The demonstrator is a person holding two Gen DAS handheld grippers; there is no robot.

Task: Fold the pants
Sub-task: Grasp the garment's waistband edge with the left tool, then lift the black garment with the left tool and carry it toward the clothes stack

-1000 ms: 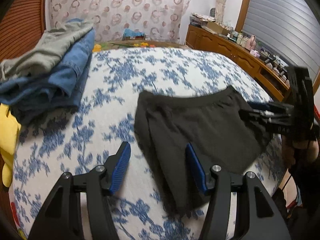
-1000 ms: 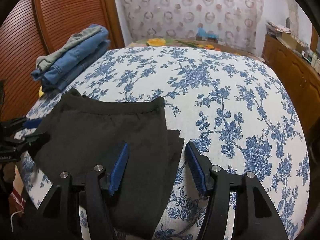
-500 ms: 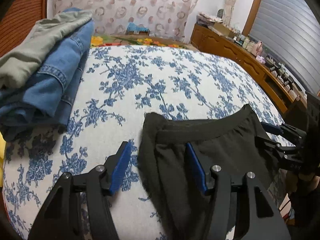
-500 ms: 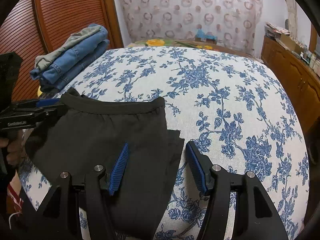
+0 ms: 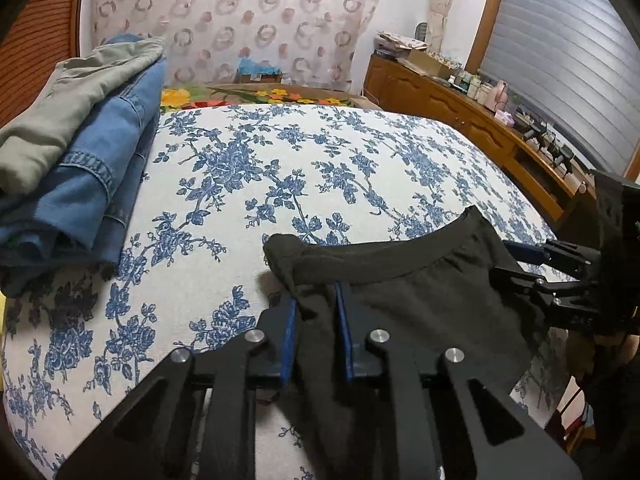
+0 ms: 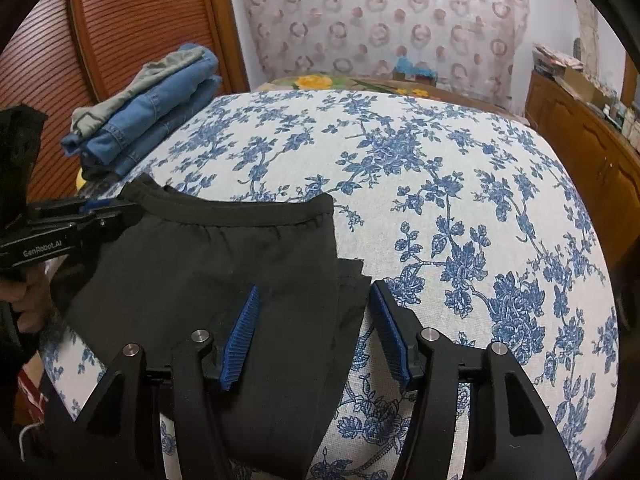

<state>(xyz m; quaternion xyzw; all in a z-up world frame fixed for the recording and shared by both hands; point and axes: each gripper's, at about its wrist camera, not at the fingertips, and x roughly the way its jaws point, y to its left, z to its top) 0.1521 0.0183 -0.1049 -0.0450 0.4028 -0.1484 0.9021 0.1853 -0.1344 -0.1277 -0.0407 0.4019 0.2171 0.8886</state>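
In the left wrist view, a stack of folded clothes (image 5: pixel 76 168), grey-green on top of blue denim, lies at the left edge of the frame on the bed (image 5: pixel 248 168) with its blue-flowered cover. Right of it, in the lower middle, the left claw (image 5: pixel 316 306) is pinched narrow on a bunched corner of the black pants (image 5: pixel 420 304), just below the waistband. The waistband runs across to the right edge of the frame, where the right claw (image 5: pixel 520 264) shows from the side.

In the right wrist view, the left claw (image 6: pixel 104 216) enters from the left edge and grips the waistband corner. The pants (image 6: pixel 208 272) spread over the lower left of the frame, lying on the bed (image 6: pixel 460 184). At lower middle the right claw (image 6: pixel 312 312) stands wide, its left pad over the black cloth and its right pad over the flowered cover, straddling the right edge of the pants.
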